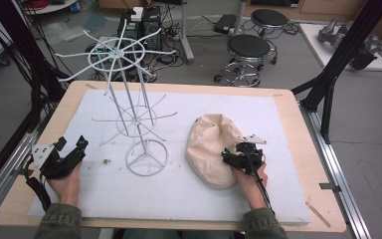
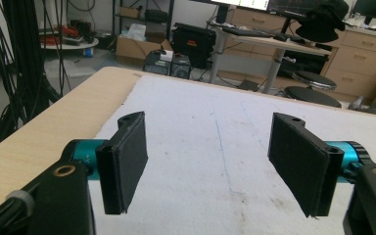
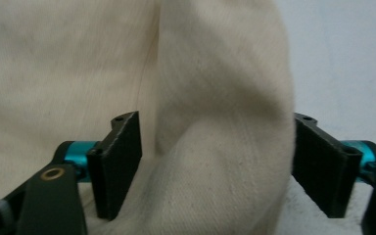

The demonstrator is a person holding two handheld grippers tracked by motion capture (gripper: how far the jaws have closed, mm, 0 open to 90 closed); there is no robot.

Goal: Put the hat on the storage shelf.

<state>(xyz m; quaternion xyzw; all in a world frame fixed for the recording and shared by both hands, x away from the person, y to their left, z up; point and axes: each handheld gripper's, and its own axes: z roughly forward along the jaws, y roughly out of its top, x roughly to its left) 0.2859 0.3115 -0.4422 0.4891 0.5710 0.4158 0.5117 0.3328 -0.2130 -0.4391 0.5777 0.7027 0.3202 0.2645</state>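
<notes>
My right gripper [image 3: 215,166] has a thick fold of the cream cloth hat [image 1: 211,147] bulging up between its fingers [image 3: 120,161]; they stand apart, the far pad at the fold's edge, with no clamp that I can make out. My left gripper [image 2: 215,166] rests wide apart with nothing between its fingers, over the white mat [image 2: 215,122]. If I close on too little cloth, the fold may slide out; lifting it toward the wire rack [image 1: 129,94] beyond my fingers, the hat could sag and snag a prong.
</notes>
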